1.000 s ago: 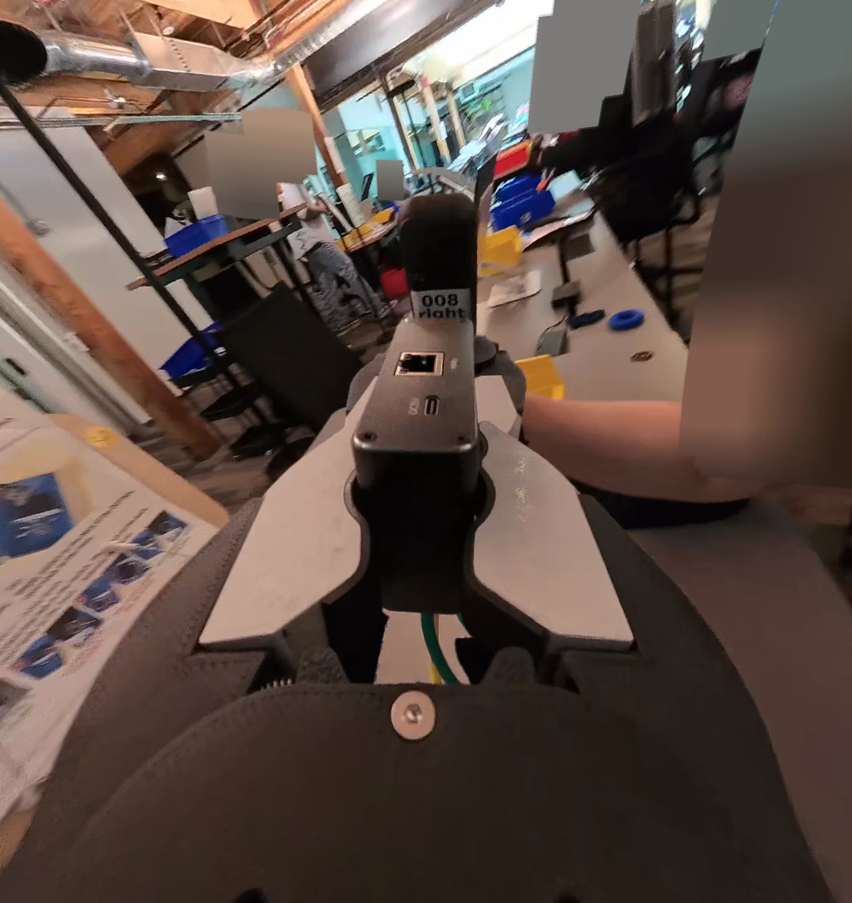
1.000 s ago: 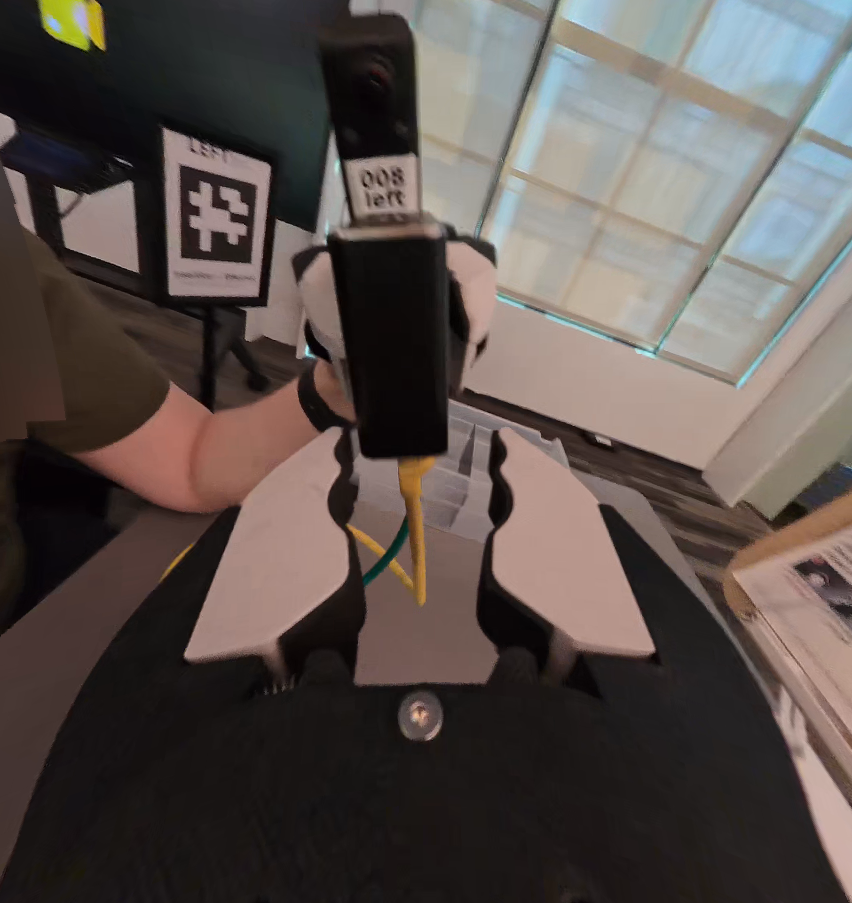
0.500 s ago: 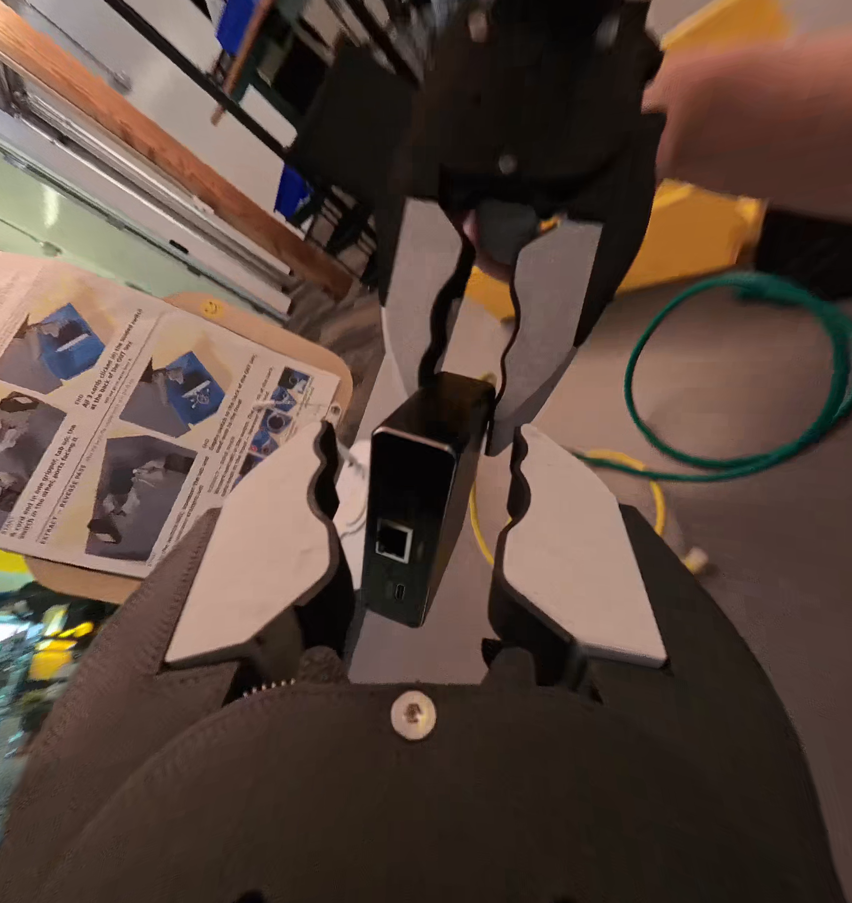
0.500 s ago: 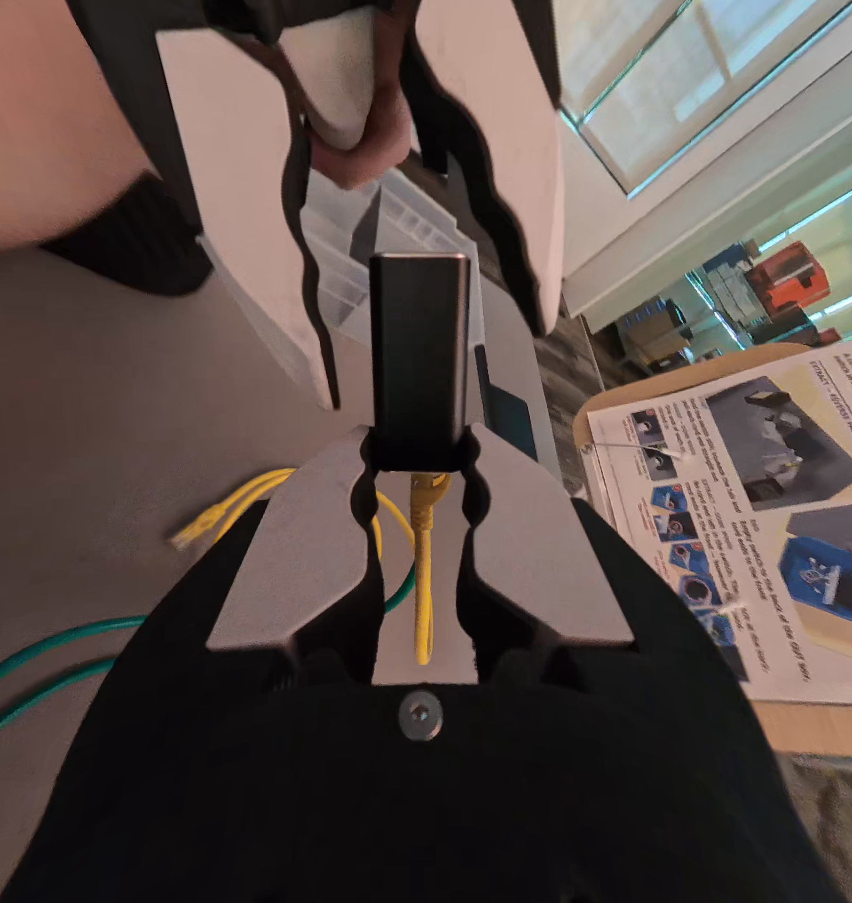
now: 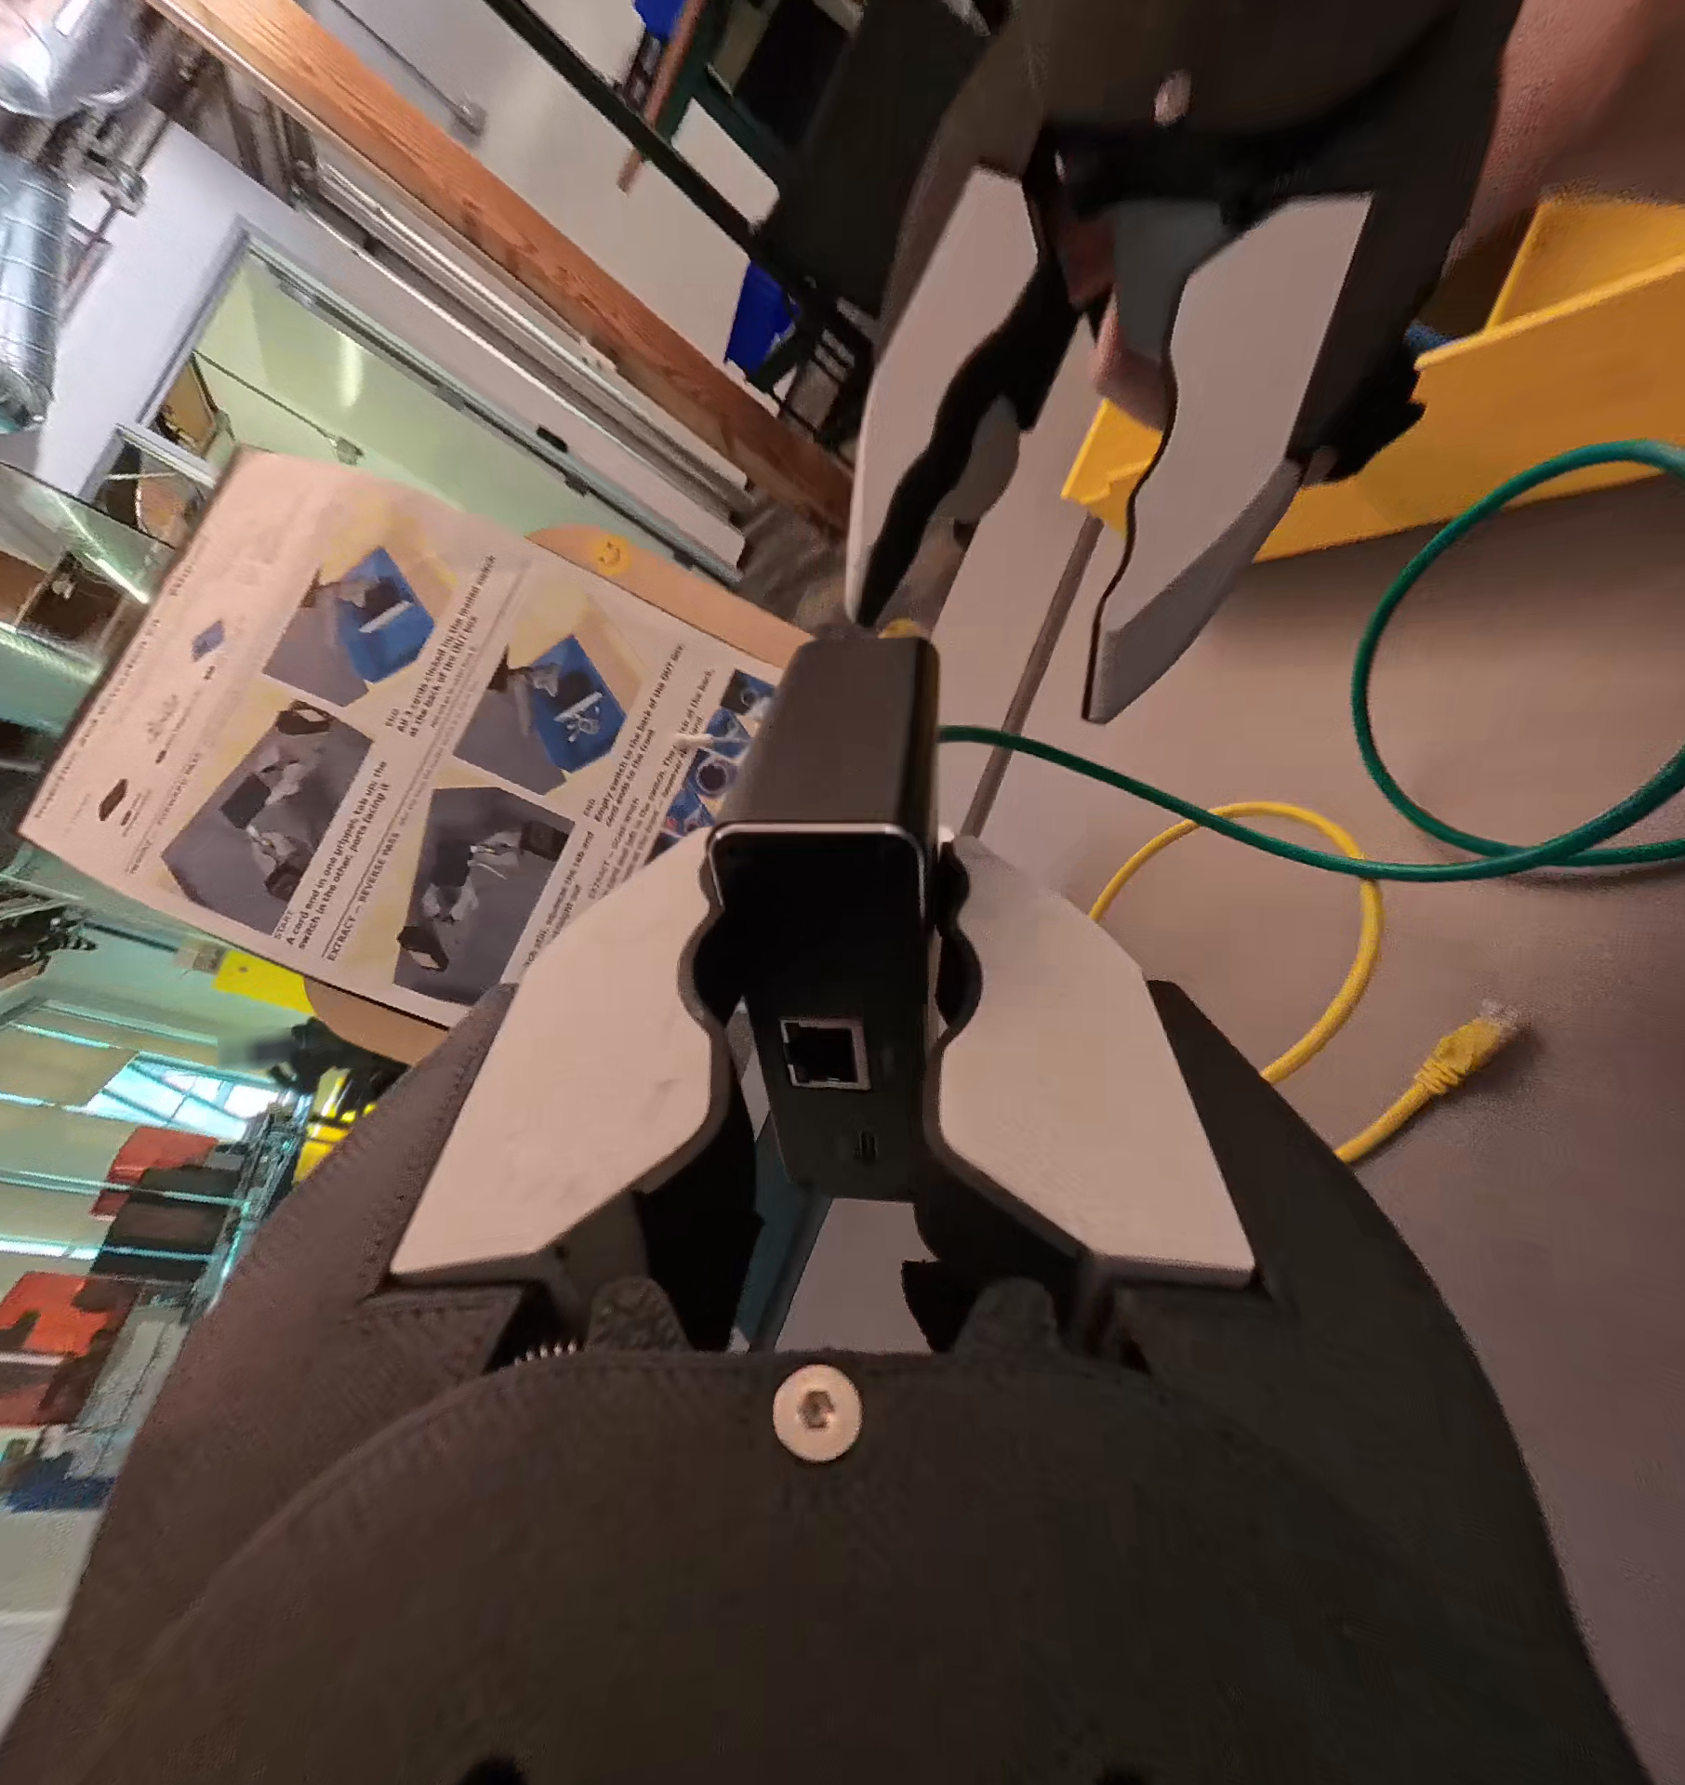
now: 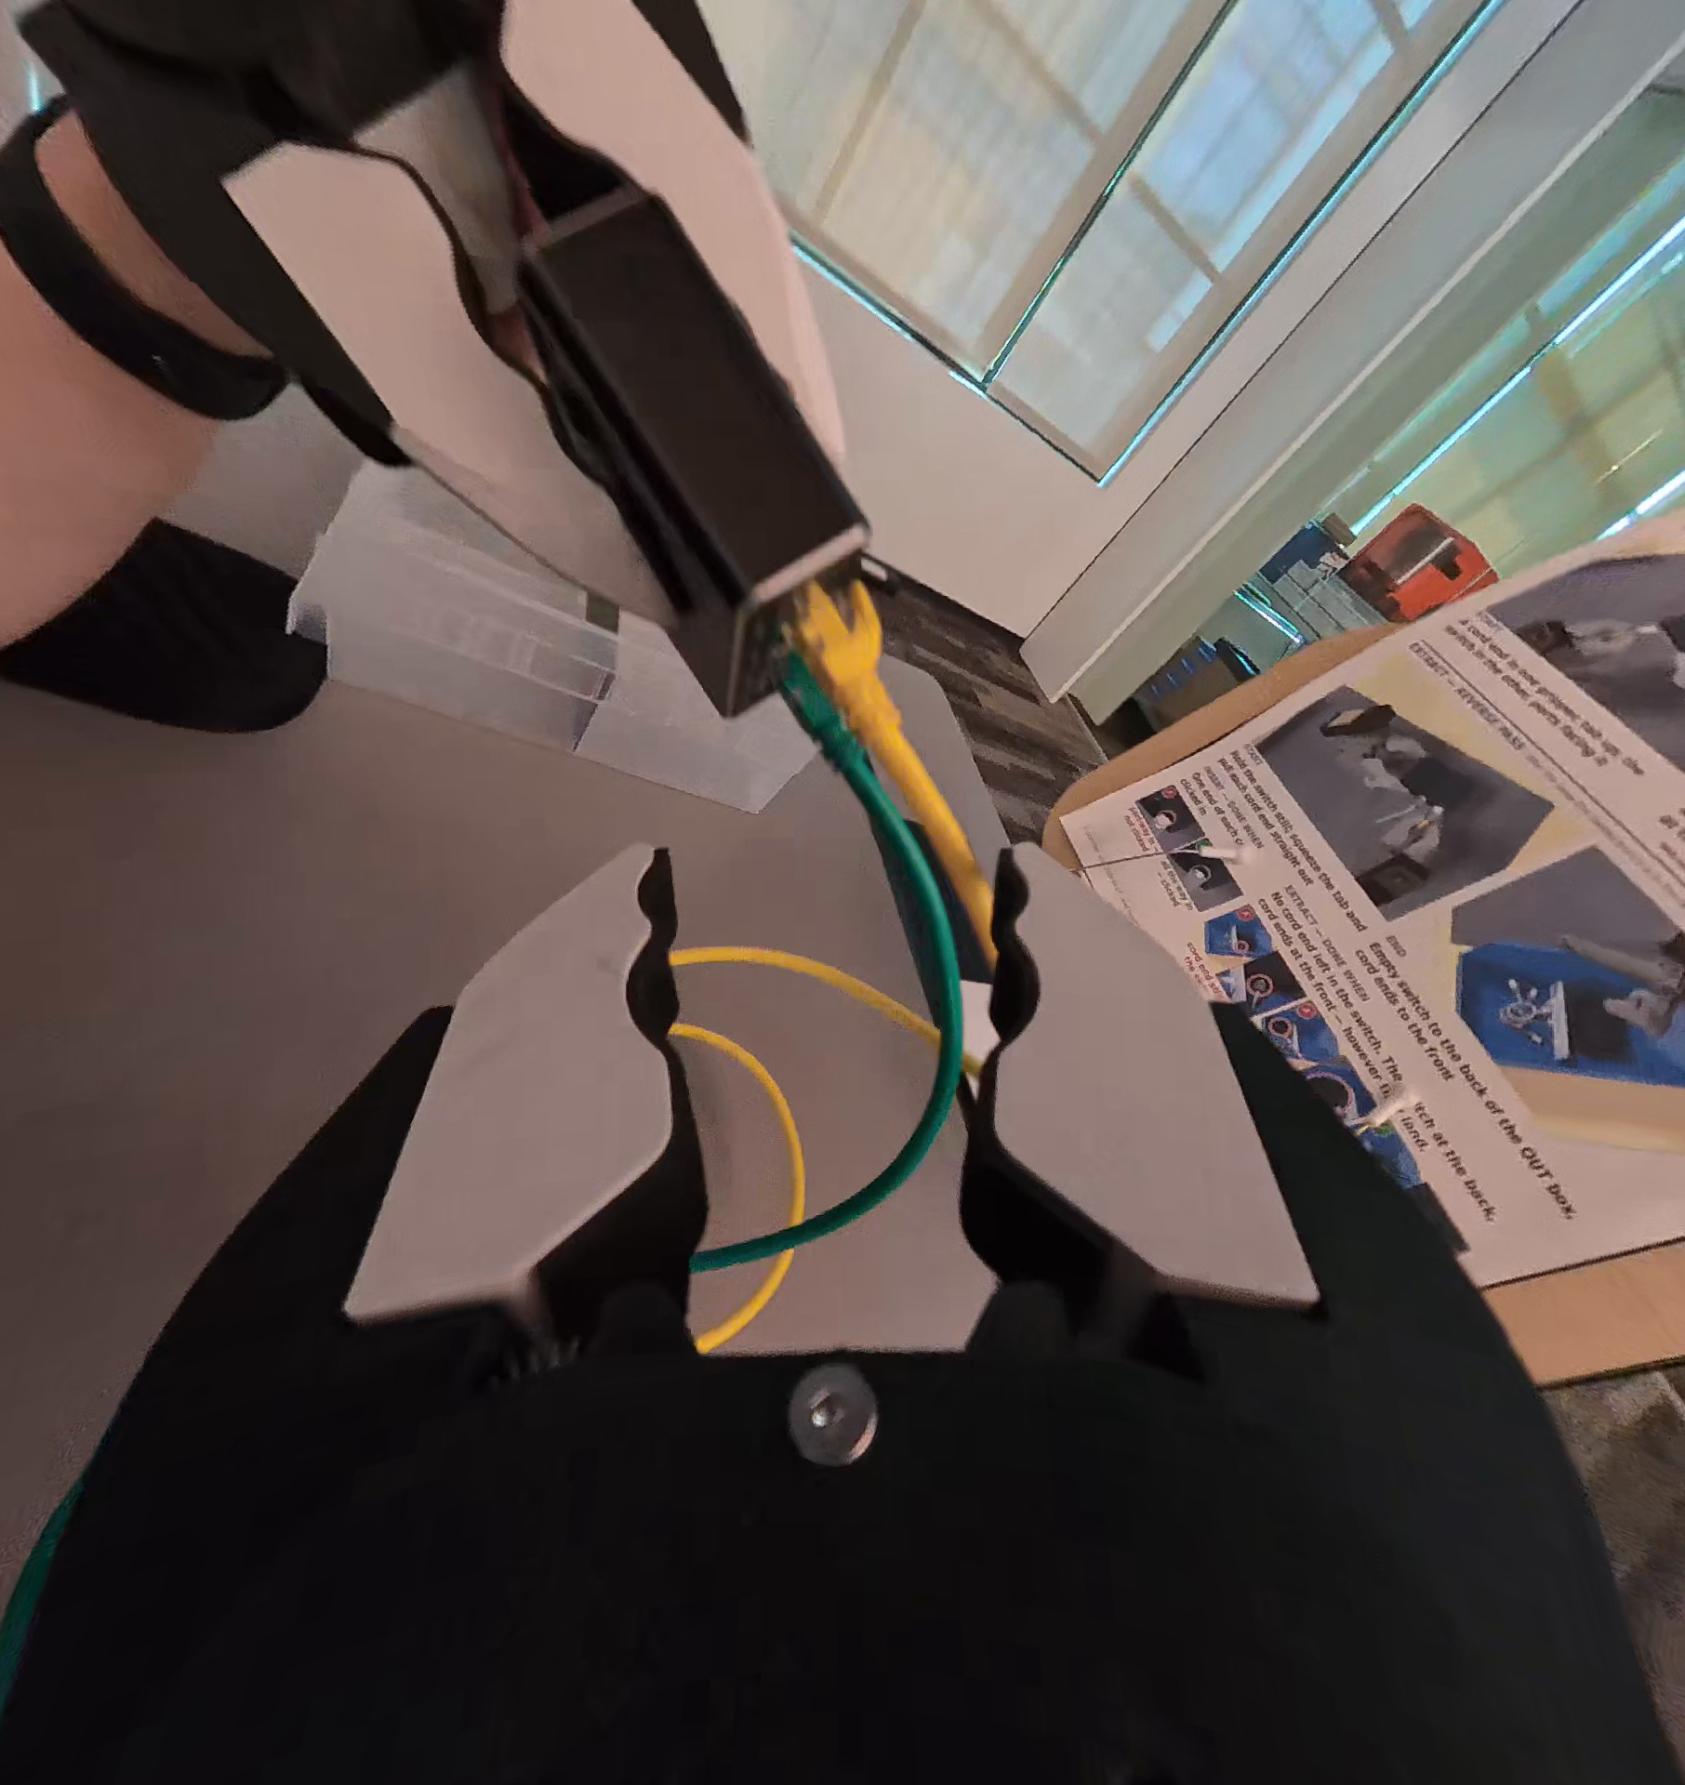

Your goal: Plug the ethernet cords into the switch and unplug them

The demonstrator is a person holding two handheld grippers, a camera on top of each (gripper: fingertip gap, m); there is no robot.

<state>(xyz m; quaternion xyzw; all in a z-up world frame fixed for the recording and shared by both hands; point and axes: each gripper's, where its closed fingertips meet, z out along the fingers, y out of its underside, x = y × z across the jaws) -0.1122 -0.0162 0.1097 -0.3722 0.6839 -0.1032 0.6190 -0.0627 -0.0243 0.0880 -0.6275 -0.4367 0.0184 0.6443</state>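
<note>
Left tongs [image 5: 824, 927] grip the switch [image 5: 834, 869]; right tongs [image 6: 834, 976] gape empty — squeeze the yellow plug [image 6: 843, 642] tab, pull straight.

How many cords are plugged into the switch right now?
2. A yellow cord and a green cord sit side by side in the far end of the switch; other ports there may be hidden.

Daylight is being cast from the far windows [image 6: 1206, 241] in the right wrist view, soft glare is being thrown on the grey table [image 5: 1544, 676], and edges are being bent and blurred by wide-angle distortion.
</note>
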